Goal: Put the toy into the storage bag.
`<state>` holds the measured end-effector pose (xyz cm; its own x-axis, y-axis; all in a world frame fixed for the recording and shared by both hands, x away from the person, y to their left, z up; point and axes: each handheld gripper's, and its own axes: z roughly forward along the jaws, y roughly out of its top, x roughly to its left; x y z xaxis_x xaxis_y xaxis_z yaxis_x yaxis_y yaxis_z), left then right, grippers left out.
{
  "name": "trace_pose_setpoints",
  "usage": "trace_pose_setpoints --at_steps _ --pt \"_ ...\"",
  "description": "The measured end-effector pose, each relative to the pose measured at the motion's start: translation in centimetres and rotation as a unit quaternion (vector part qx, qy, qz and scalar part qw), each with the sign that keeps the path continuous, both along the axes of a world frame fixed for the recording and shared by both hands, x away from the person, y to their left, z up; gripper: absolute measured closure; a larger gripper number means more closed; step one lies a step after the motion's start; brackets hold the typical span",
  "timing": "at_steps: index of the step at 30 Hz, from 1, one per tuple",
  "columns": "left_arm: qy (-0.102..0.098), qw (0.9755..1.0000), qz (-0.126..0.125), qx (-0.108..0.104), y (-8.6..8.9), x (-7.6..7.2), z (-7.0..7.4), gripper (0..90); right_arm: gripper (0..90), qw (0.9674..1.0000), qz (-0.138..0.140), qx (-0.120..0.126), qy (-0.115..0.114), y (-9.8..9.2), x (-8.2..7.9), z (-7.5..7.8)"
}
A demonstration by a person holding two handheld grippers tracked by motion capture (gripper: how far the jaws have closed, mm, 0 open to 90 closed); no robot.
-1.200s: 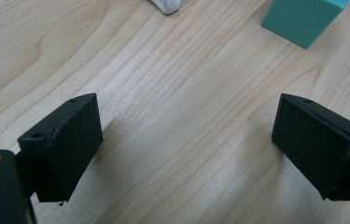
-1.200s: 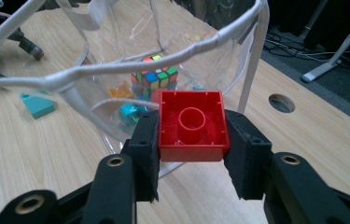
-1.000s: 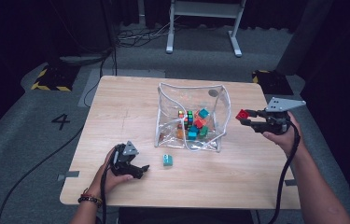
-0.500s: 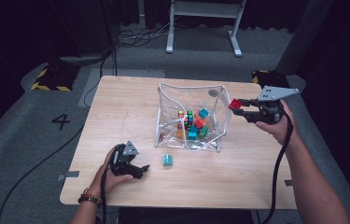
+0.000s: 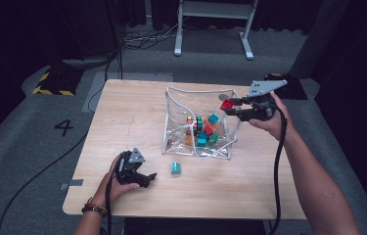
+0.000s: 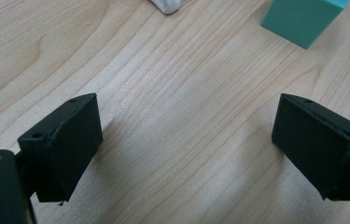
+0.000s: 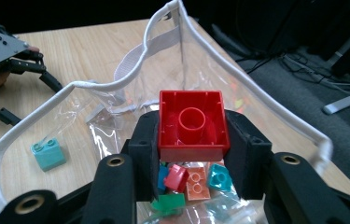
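My right gripper (image 5: pixel 229 107) (image 7: pixel 194 135) is shut on a red brick (image 5: pixel 227 104) (image 7: pixel 193 126) and holds it over the right rim of a clear plastic bag (image 5: pixel 198 122) (image 7: pixel 116 88) with white piping. The bag stands open on the table and holds several coloured bricks (image 5: pixel 201 129) (image 7: pixel 189 179). My left gripper (image 5: pixel 144 178) (image 6: pixel 186 154) rests on the wood near the front left, open with nothing between its pads. A teal brick (image 5: pixel 175 168) (image 6: pixel 303 18) (image 7: pixel 47 154) lies on the table just in front of the bag, a little to the right of the left gripper.
The wooden table (image 5: pixel 122 117) has bare wood to the left of the bag and along the front. A metal stand (image 5: pixel 210 24) and cables lie on the grey floor behind. Dark curtains close off the sides.
My right gripper has carried the red brick leftward and a little up, from beside the bag to over its right rim. The left gripper has stayed where it was.
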<state>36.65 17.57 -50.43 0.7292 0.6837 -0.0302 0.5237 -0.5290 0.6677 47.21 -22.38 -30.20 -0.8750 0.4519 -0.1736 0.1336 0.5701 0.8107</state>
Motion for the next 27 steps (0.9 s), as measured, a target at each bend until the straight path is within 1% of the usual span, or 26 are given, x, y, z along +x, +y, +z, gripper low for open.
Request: trace_pose_setpoints --at_steps 4,7,8,10,11,12,13,14,16,17,18,20,21,22,23,26,27 --pt "0.0 1.0 0.0 0.0 0.0 0.0 0.0 8.8 59.4 0.9997 0.01 -0.021 0.005 1.5 0.6 -0.4" --pt "0.0 1.0 0.0 0.0 0.0 0.0 0.0 8.8 59.4 0.9992 0.016 -0.032 0.015 2.4 1.1 -0.9" --pt "0.0 1.0 0.0 0.0 0.0 0.0 0.0 8.8 59.4 0.9989 0.018 -0.04 0.018 2.8 1.2 -1.1" --pt "0.0 1.0 0.0 0.0 0.0 0.0 0.0 8.8 59.4 0.9977 0.022 -0.059 0.024 3.5 1.5 -1.4" --pt "0.0 1.0 0.0 0.0 0.0 0.0 0.0 8.8 59.4 0.9968 0.023 -0.071 0.029 3.8 1.7 -1.6" --pt "0.0 1.0 0.0 0.0 0.0 0.0 0.0 8.8 59.4 0.9961 0.025 -0.078 0.035 4.0 1.8 -1.8" --pt "0.0 1.0 0.0 0.0 0.0 0.0 0.0 8.8 59.4 0.9947 0.028 -0.09 0.043 4.2 2.0 -2.0" --pt "0.0 1.0 0.0 0.0 0.0 0.0 0.0 8.8 59.4 0.9929 0.03 -0.104 0.049 4.3 2.1 -2.3" --pt "0.0 1.0 0.0 0.0 0.0 0.0 0.0 8.8 59.4 0.9871 0.04 -0.142 0.061 4.6 2.5 -2.8" --pt "0.0 1.0 0.0 0.0 0.0 0.0 0.0 8.8 59.4 0.9845 0.039 -0.156 0.069 4.6 2.7 -3.1" --pt "0.0 1.0 0.0 0.0 0.0 0.0 0.0 8.8 59.4 0.9821 0.038 -0.167 0.079 4.7 2.9 -3.5" --pt "0.0 1.0 0.0 0.0 0.0 0.0 0.0 8.8 59.4 0.9775 0.04 -0.187 0.088 4.7 3.2 -4.0" --pt "0.0 1.0 0.0 0.0 0.0 0.0 0.0 8.8 59.4 0.9736 0.035 -0.203 0.097 4.8 3.2 -4.1" --pt "0.0 1.0 0.0 0.0 0.0 0.0 0.0 8.8 59.4 0.9718 0.034 -0.21 0.102 4.8 3.2 -4.2" --pt "0.0 1.0 0.0 0.0 0.0 0.0 0.0 8.8 59.3 0.9686 0.03 -0.222 0.108 4.8 3.2 -4.3" --pt "0.0 1.0 0.0 0.0 0.0 0.0 0.0 8.8 59.3 0.9631 0.019 -0.245 0.11 4.8 3.2 -4.3" --pt "0.0 1.0 0.0 0.0 0.0 0.0 0.0 8.8 59.3 0.9608 0.015 -0.254 0.111 4.8 3.1 -4.3"
